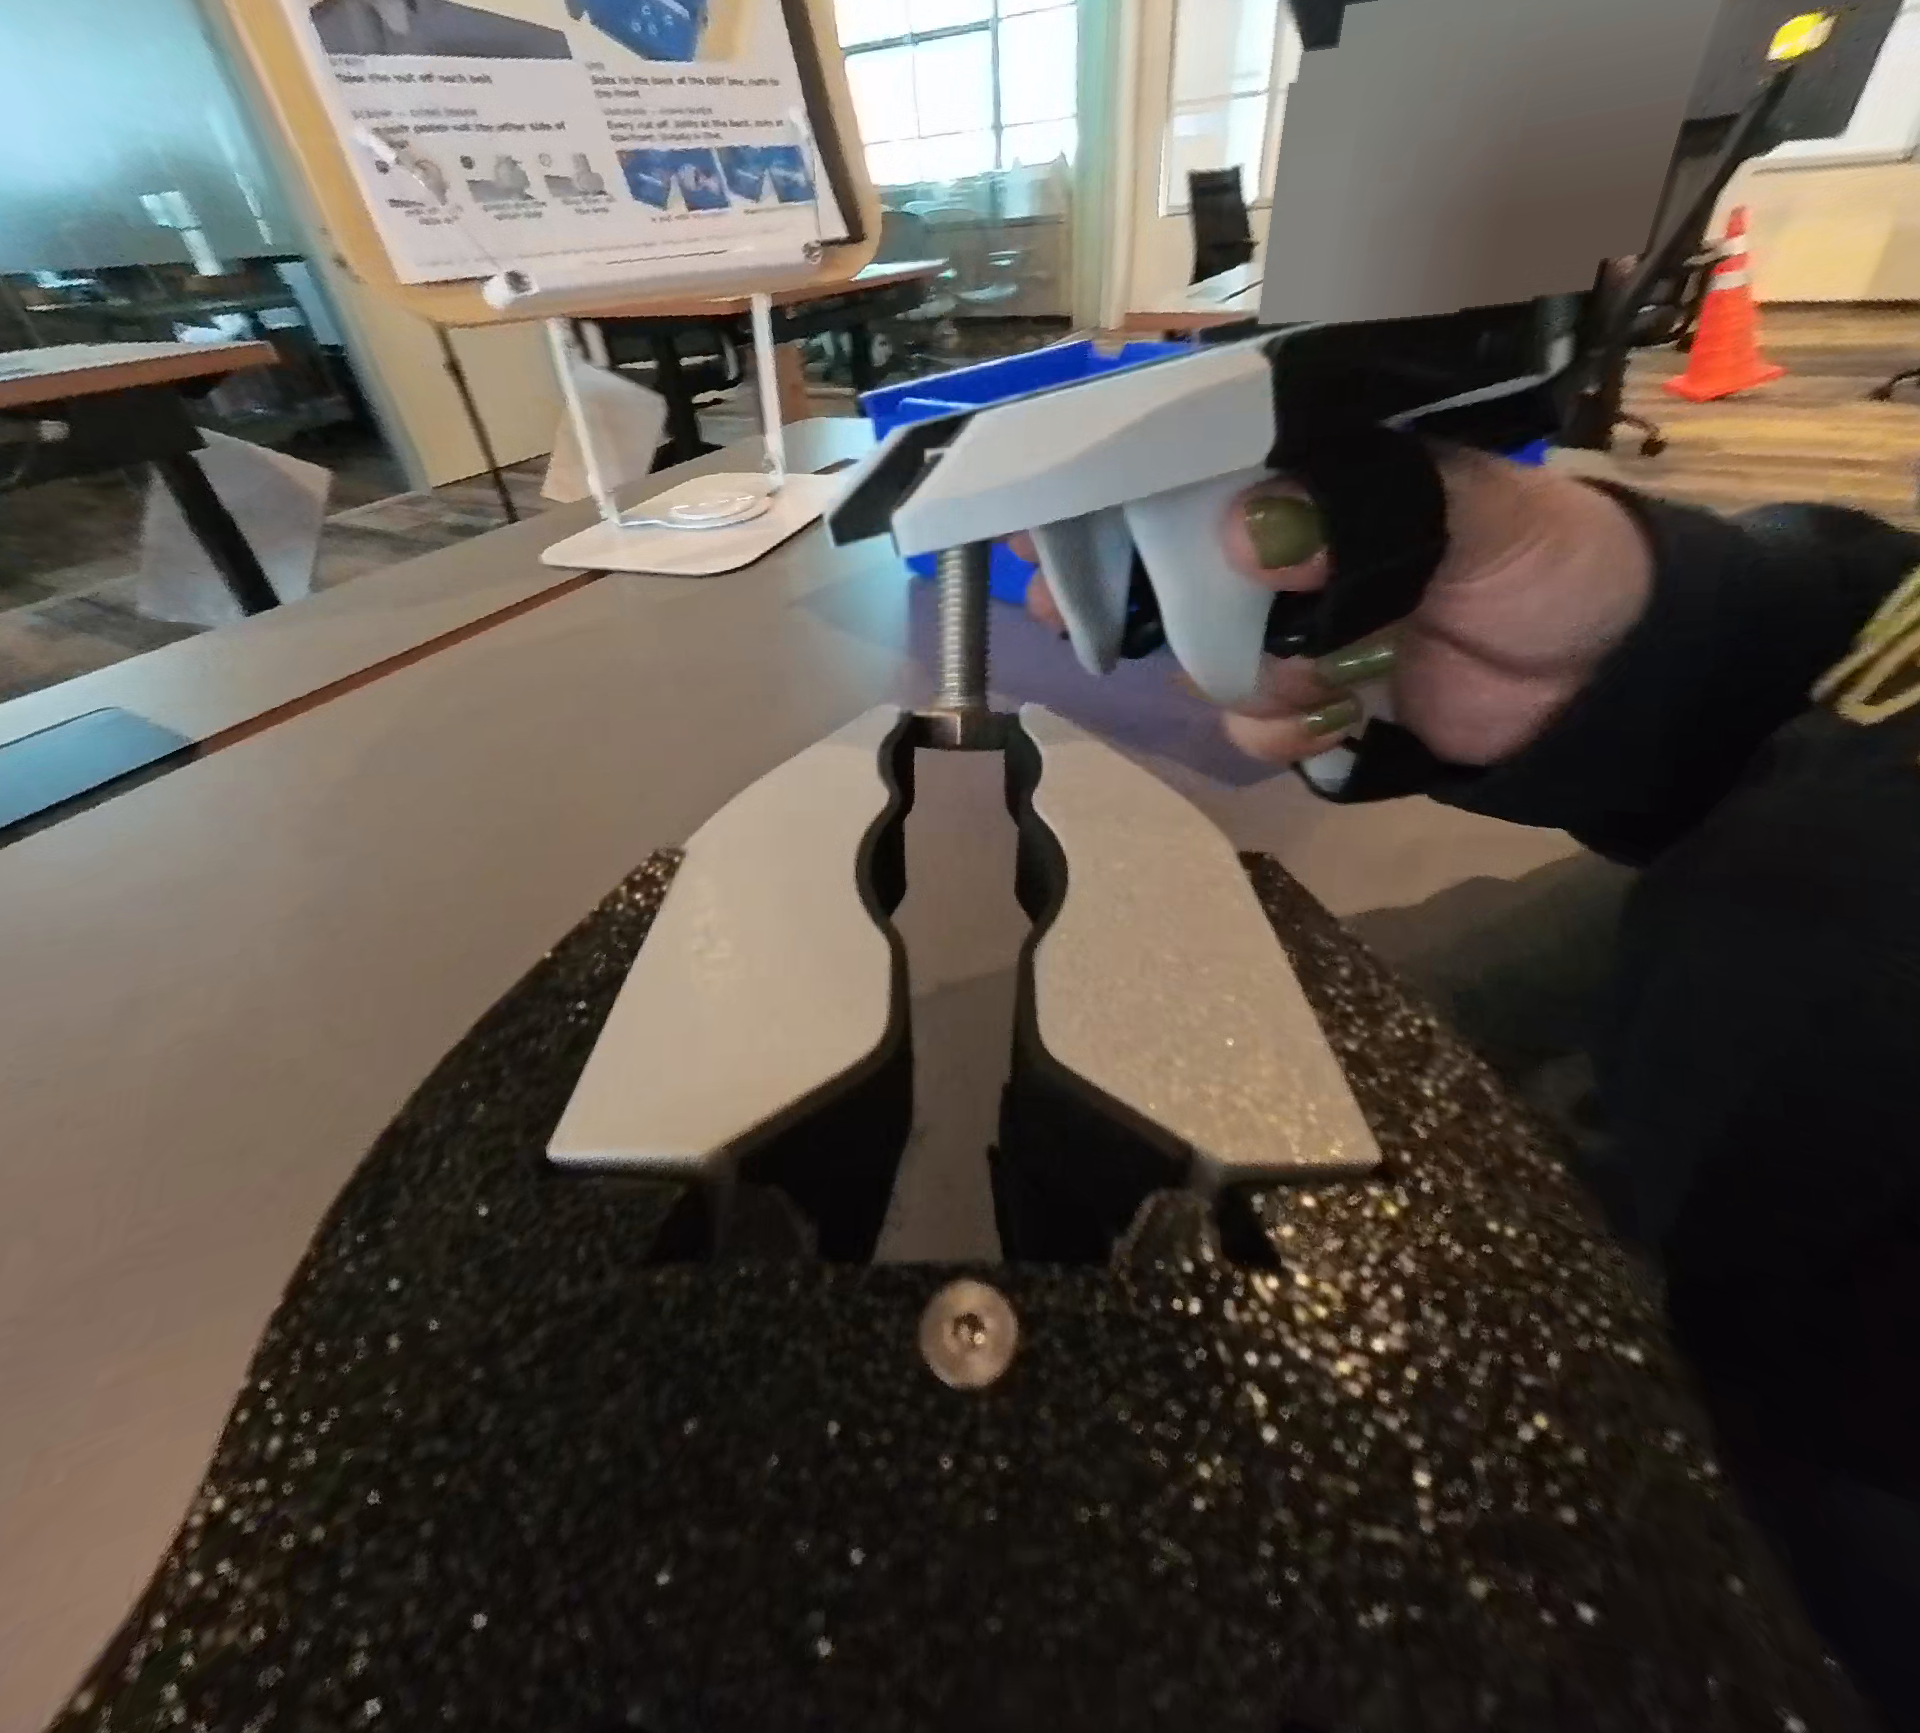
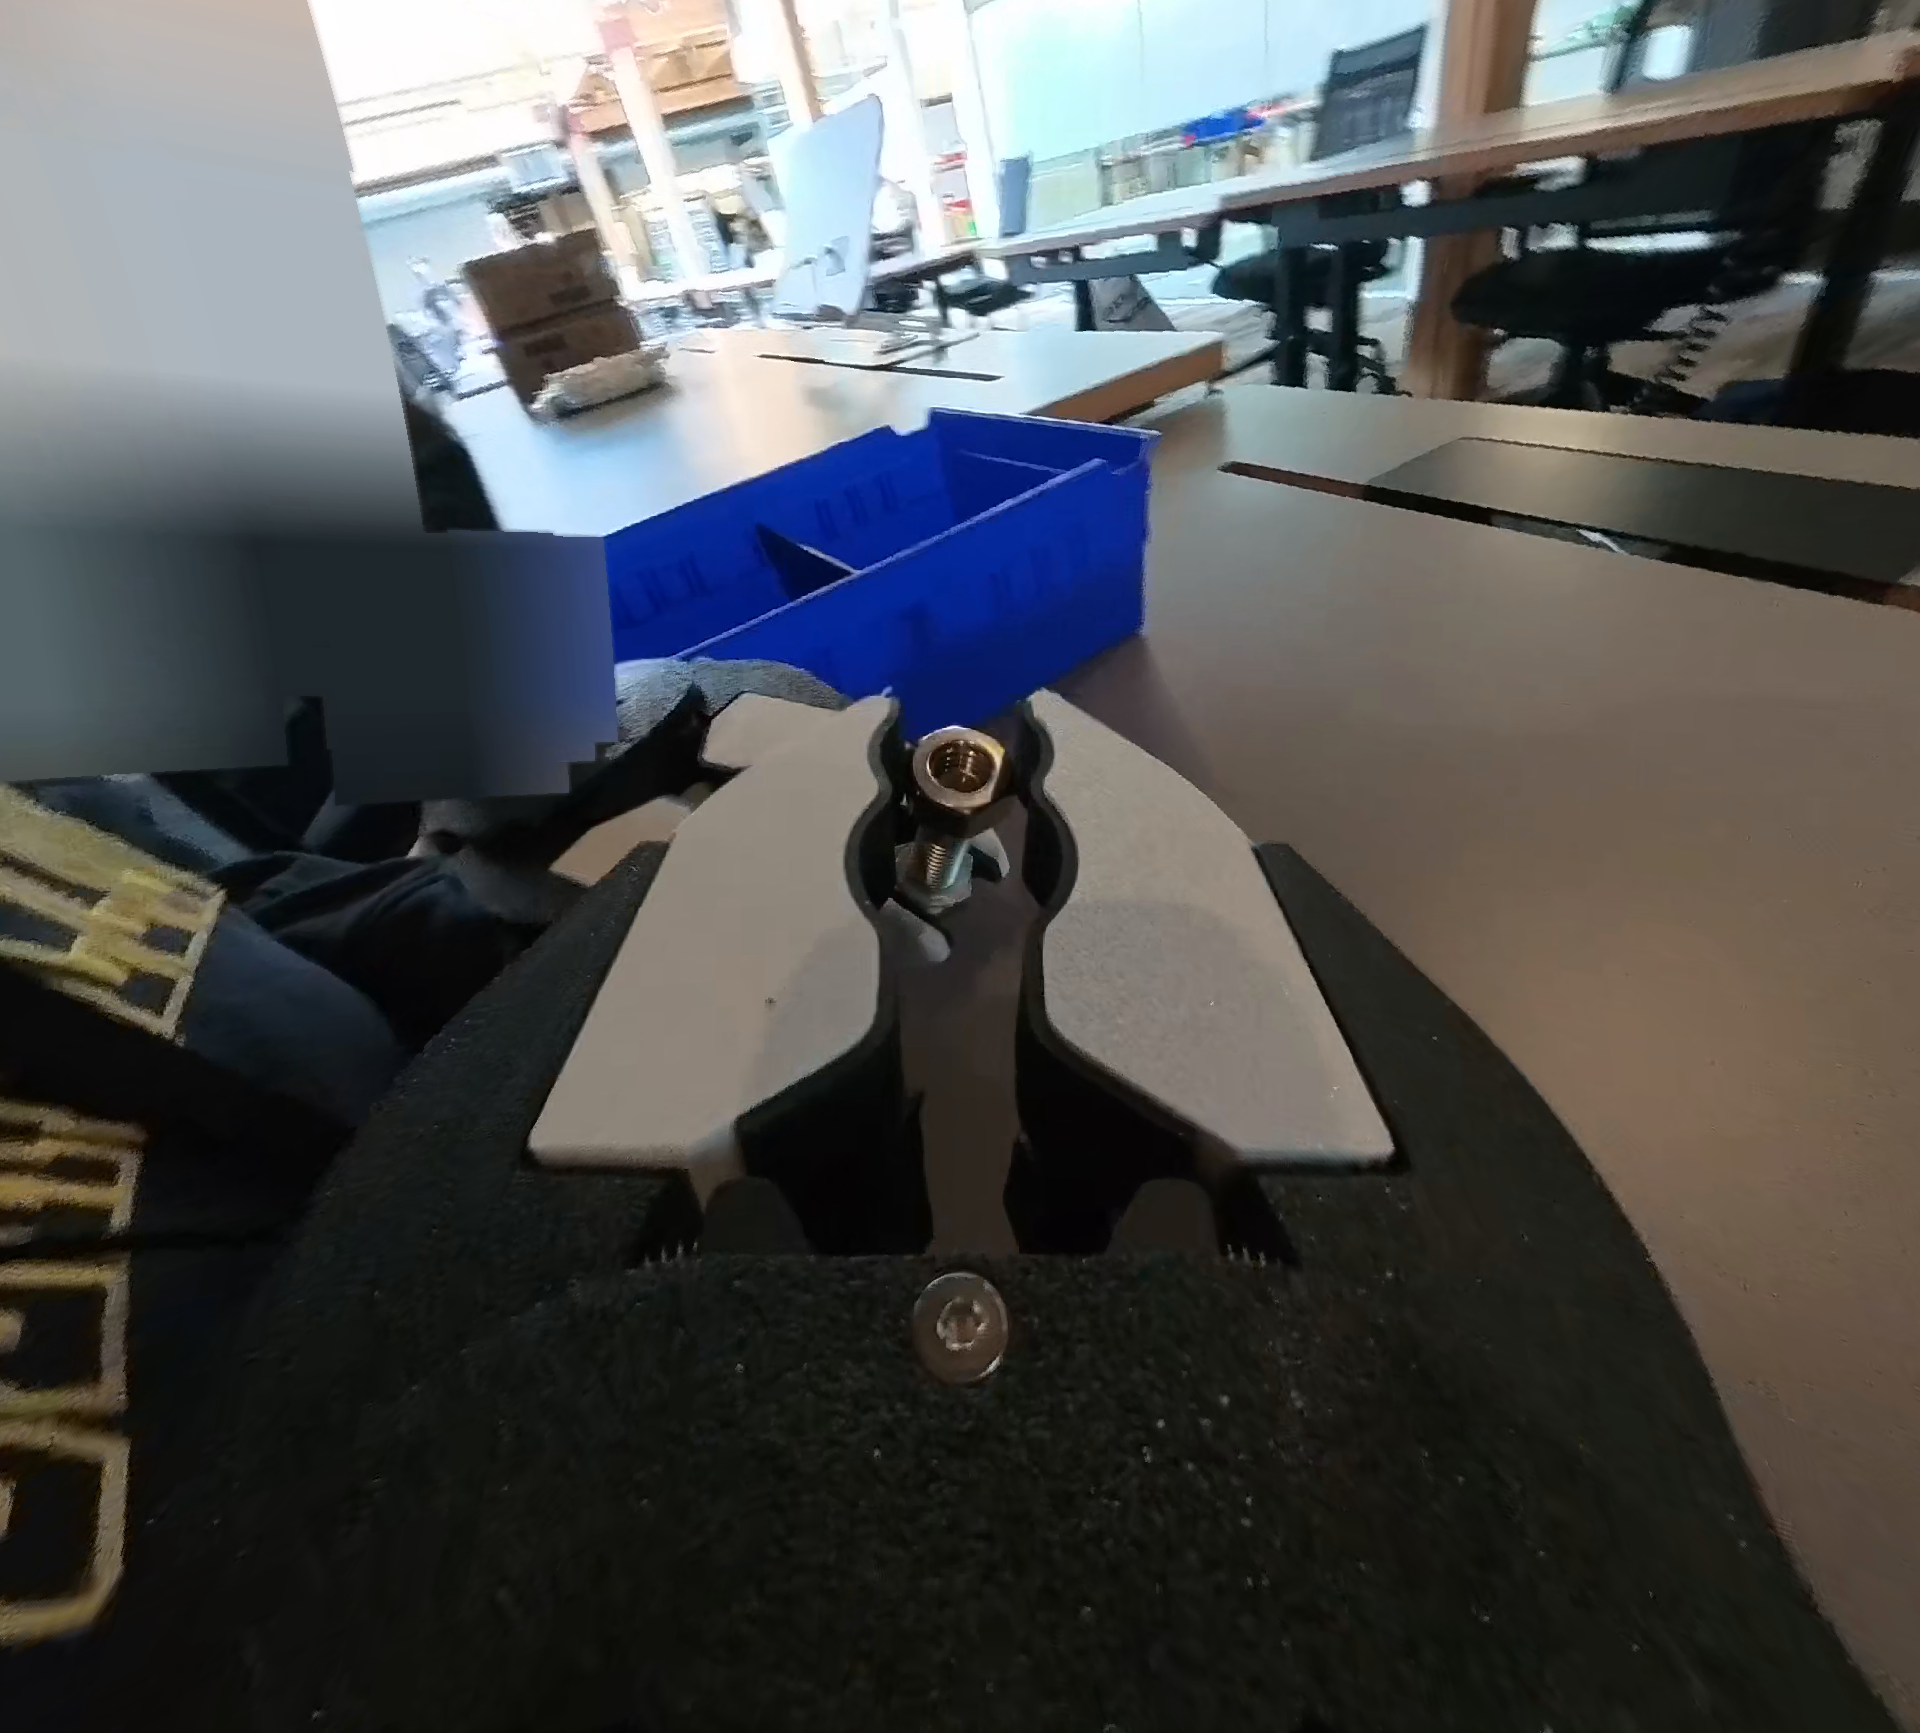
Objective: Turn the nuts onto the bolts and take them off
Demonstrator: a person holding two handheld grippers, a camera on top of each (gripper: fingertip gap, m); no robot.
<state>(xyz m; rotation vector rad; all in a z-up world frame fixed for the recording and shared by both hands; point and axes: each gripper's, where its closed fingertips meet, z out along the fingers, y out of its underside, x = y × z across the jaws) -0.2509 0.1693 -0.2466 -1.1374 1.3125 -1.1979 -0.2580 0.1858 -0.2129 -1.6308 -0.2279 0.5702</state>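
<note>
In the left wrist view my left gripper is shut on the head of a steel bolt and holds it upright above the grey table. The threaded shaft rises into the tips of my right gripper, which comes in from the right, held by a hand. In the right wrist view my right gripper is shut on a brass-coloured hex nut. The nut sits at the end of the bolt's thread, seen end-on.
A blue divided bin stands on the table just beyond the grippers and also shows in the left wrist view. An instruction board on a white stand is at the back. The person's dark sleeve is at right. An orange cone stands on the floor.
</note>
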